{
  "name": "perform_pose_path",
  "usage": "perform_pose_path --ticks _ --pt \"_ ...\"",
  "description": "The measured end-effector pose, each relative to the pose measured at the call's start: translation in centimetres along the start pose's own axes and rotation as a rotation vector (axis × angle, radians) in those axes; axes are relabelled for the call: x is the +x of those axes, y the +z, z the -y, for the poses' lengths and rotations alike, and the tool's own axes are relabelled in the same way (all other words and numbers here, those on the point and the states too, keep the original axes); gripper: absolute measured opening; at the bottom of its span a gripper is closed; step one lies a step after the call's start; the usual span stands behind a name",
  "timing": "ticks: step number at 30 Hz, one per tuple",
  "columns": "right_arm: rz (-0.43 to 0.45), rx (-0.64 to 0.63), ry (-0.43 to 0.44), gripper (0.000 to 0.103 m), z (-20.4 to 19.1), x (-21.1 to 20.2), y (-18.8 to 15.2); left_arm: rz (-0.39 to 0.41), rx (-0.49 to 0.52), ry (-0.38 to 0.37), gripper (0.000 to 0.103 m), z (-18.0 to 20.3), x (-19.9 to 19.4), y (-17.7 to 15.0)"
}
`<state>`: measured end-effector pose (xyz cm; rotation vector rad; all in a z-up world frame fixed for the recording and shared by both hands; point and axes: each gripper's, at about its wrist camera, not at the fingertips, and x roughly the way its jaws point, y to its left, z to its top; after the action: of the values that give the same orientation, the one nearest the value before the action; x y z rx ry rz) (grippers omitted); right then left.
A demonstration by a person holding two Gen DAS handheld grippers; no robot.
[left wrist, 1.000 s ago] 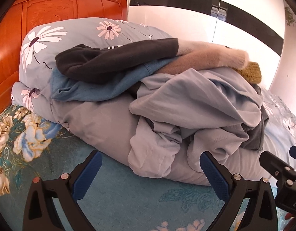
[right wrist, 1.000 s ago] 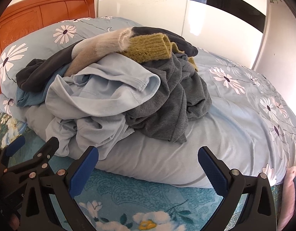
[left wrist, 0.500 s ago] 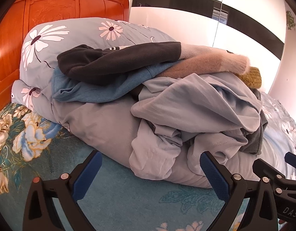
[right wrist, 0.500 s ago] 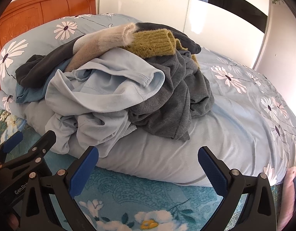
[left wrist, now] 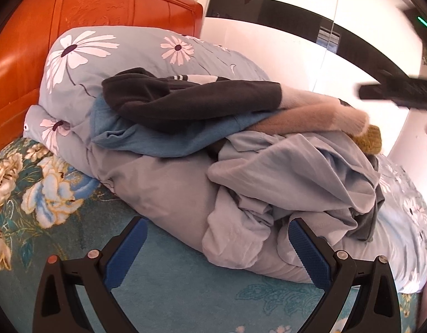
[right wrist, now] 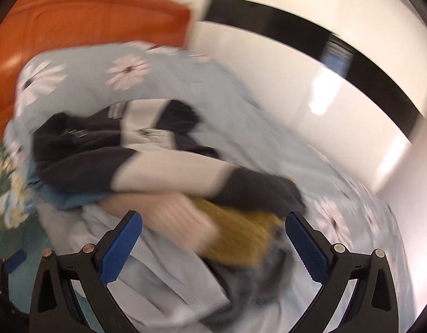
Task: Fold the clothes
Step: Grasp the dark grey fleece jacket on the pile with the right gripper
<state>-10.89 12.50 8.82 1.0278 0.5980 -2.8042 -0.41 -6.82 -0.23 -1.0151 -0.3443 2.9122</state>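
**Hovering over a heap of unfolded clothes**

Gaping wide and holding nothing, the left gripper [left wrist: 216, 247] hangs low over the teal floral sheet [left wrist: 172, 291], just short of the clothes pile [left wrist: 269, 166]. The right gripper [right wrist: 213, 238] is also spread wide with nothing between its blue pads [right wrist: 120, 249]; its view is motion-blurred, and it looks down on the pile's top from close above. In the left wrist view it shows only as a dark blurred shape at the upper right, above the pile.

Nearest the left gripper, a pale grey-blue garment [left wrist: 291, 183] spills down the front of the pile onto a folded grey duvet [left wrist: 158, 183] that carries the whole heap. A dark grey garment [left wrist: 368, 222] hangs at the pile's right side. Above the pale one lie a blue top [left wrist: 147, 138], a beige fuzzy sleeve [left wrist: 310, 119] and a mustard knit [left wrist: 371, 138]. On top rests a black sweater [left wrist: 185, 100], whose white band [right wrist: 169, 177] shows in the right wrist view.

Behind the pile sits a blue pillow [left wrist: 116, 50] with white daisies, then an orange wooden headboard [left wrist: 75, 14]. Farthest back stands a glossy white wardrobe [left wrist: 282, 44] with a black stripe.
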Motion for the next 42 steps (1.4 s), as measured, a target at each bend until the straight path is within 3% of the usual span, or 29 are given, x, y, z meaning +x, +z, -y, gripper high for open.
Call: perform_pose_path --ticks 5,9,12,14,16,17,19,21,29,35,38,42 --pt "-0.049 -0.282 0.143 0.103 -8.3 4.8 2.4 0.012 -0.045 0.028 0.103 -1.9 -0.5 0.2" --pt "-0.039 -0.330 0.123 0.102 -11.0 6.4 3.5 -0.003 -0.092 0.057 0.103 -3.6 -0.2 0.1" --pt "-0.026 -0.357 0.099 0.095 -12.7 7.5 4.3 -0.011 -0.135 0.066 0.103 -4.8 0.1 -0.1" --pt "-0.017 -0.375 0.083 0.085 -13.8 8.2 4.8 -0.016 -0.158 0.066 0.103 -5.4 0.3 -0.3" --pt "-0.009 -0.393 0.067 0.066 -15.0 8.9 5.4 -0.022 -0.176 0.064 0.103 -5.8 0.5 -0.4" --pt "-0.005 -0.402 0.059 0.062 -15.6 9.3 5.6 -0.026 -0.183 0.064 0.103 -6.0 0.6 -0.5" --pt "0.002 -0.406 0.040 0.033 -16.1 9.6 6.2 -0.033 -0.178 0.076 0.103 -6.1 0.9 -0.6" --pt "0.004 -0.370 0.014 0.011 -15.1 9.0 7.0 -0.037 -0.174 0.084 0.103 -6.1 1.1 -0.6" --pt "0.013 -0.216 -0.093 0.008 -10.3 6.6 10.2 -0.024 -0.192 0.081 0.103 -6.3 0.7 -0.3" --pt "0.035 0.003 -0.209 0.007 -0.2 1.5 12.7 -0.010 -0.185 0.025 0.103 -6.0 -0.8 0.5" --pt "0.078 0.091 -0.276 0.007 4.9 -3.2 13.4 -0.003 -0.188 -0.031 0.103 -5.7 -2.3 1.1" --pt "0.117 0.199 -0.365 0.006 11.3 -10.1 12.7 -0.034 -0.282 -0.133 0.103 -6.1 -4.1 0.9"
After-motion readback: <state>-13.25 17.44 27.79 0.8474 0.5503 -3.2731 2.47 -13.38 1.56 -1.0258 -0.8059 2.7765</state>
